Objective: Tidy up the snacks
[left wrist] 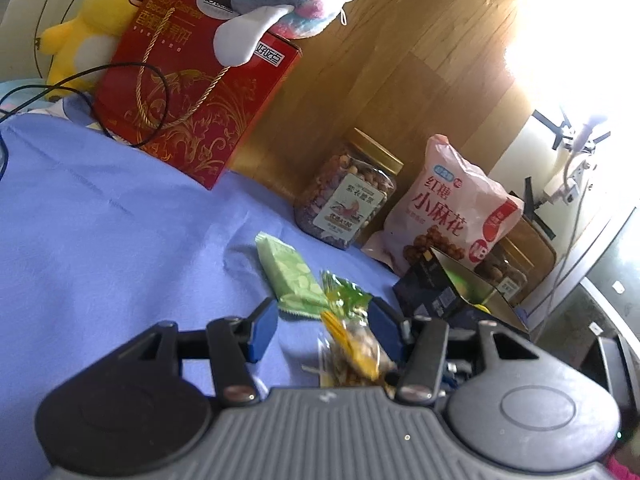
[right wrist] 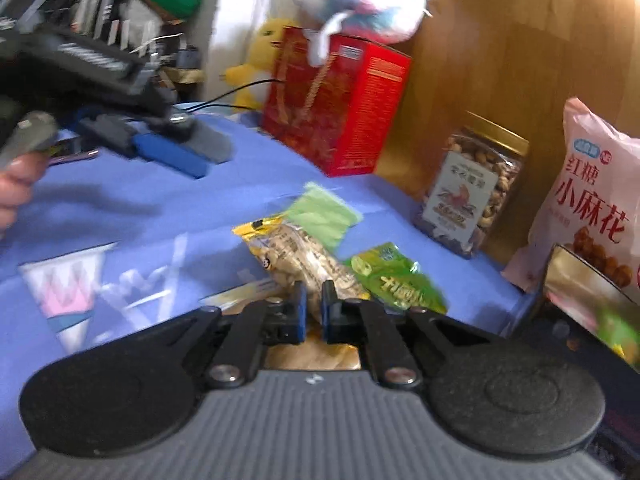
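Right wrist view gives me three small packets on the blue cloth [right wrist: 160, 208]: peanut packet [right wrist: 304, 256], pale green packet [right wrist: 324, 212], bright green packet [right wrist: 396, 276]. My right gripper [right wrist: 314, 312] is nearly together at the peanut packet's near end; I cannot tell whether it grips. My left gripper [left wrist: 324, 328] stands apart around a packet, with one jar [left wrist: 348, 196] and one pink bag [left wrist: 448, 212] behind.

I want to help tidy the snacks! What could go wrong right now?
The right gripper pinches only the end of the peanut bag, so the bag may slip out or tear. If dragged, it could push the green packet beside it. The black cable on the blue cloth might snag the left gripper.
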The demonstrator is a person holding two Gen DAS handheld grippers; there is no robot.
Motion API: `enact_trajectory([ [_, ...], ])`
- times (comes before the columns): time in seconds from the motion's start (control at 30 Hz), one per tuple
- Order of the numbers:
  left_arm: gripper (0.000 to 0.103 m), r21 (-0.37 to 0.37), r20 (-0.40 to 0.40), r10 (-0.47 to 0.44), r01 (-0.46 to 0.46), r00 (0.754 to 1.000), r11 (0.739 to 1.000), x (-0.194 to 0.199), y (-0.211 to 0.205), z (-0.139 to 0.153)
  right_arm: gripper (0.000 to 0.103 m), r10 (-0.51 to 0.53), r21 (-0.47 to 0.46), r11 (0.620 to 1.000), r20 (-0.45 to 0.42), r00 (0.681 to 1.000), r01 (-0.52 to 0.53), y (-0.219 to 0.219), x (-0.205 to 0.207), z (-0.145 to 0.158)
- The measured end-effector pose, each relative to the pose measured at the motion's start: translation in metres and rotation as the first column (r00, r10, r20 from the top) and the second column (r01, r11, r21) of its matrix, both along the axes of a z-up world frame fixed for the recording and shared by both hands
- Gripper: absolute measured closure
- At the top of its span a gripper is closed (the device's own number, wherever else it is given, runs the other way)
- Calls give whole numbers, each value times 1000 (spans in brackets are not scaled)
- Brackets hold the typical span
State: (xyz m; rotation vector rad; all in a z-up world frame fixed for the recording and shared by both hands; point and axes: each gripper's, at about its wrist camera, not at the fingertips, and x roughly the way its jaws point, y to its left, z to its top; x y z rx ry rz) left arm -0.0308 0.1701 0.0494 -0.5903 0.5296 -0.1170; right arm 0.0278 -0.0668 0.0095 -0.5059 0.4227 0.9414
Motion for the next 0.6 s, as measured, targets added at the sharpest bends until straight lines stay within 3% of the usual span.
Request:
enact_trajectory([
  [0.13,52,-43,-11,-14,14,1000,999,-11,-2,-7,88,48,5,999,-86,995,-48,-10,-29,0],
  [0.17,52,-53,-16,-22,21,1000,998,-12,-3,-9,75,68,13,998,-132,989,-67,-13,-33,1],
  [0.2,52,-63,-20,-32,31,999,998,-13,-4,-10,53,87,26,996,-178,980,-83,-15,-37,1],
  [0.27,52,-68,-22,-58,56,998,996,-13,-6,-10,41,90,72,995,-223,971,-75,-25,-40,6],
  [0.37,52,-53,-26,-98,96,995,994,-8,-13,-6,41,56,143,990,-290,955,-15,-44,-30,17],
  [0.47,52,-40,-38,-124,123,991,992,1,-22,-4,41,-31,200,973,-371,928,112,-64,-7,21],
  [0.6,52,-35,-70,-144,142,987,989,1,-26,-8,42,-50,267,934,-561,826,238,-83,14,10],
])
